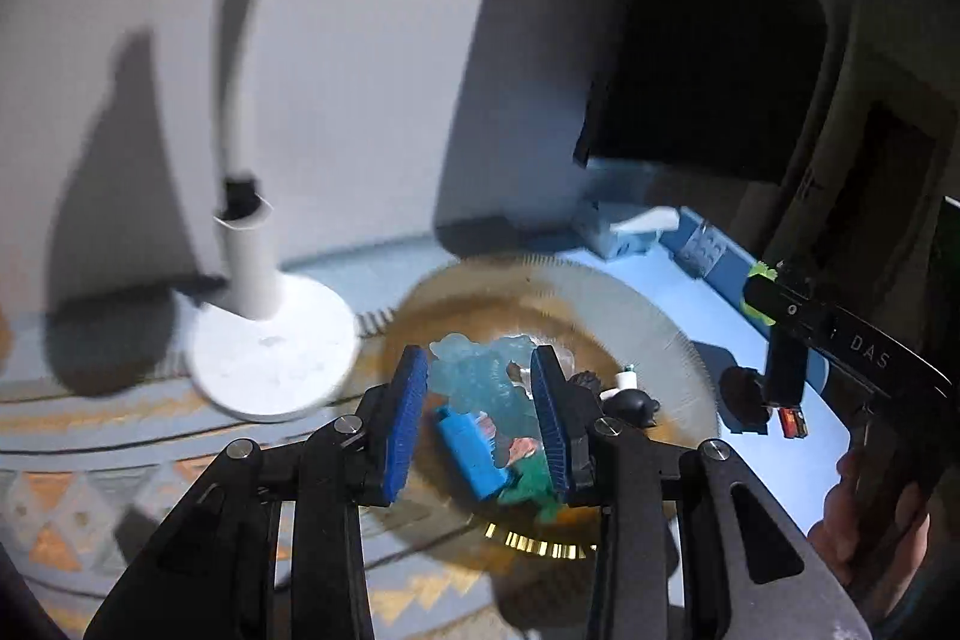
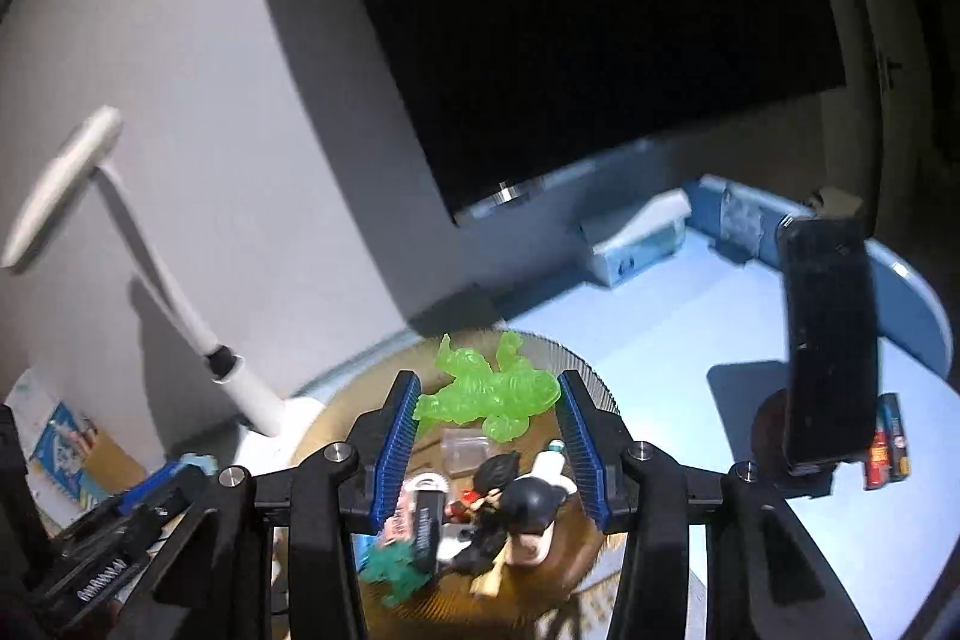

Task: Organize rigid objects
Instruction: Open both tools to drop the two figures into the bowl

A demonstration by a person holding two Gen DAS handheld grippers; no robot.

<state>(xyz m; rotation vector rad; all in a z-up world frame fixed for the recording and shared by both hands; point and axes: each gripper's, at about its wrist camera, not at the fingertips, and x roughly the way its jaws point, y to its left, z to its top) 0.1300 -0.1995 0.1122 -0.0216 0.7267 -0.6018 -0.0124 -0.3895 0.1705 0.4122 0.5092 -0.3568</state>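
Amber ribbed dish (image 2: pixel 591 376) holding a translucent green figure (image 2: pixel 486 391) — pale blue-green in the left view — a blue block (image 1: pixel 471 451) and a black-haired doll (image 2: pixel 495 472). White lamp (image 1: pixel 270 340); light blue tabletop (image 2: pixel 660 316); cloth (image 1: pixel 78 496) patterned in orange and grey triangles — grippers' pads (image 2: pixel 399 445) blue.

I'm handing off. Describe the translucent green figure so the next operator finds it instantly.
Find the round amber dish with the ribbed rim, right of the white lamp base. The green figure lies at its far edge, between the right tool fingers. It alone is see-through lime green; its neighbours are dark or opaque.
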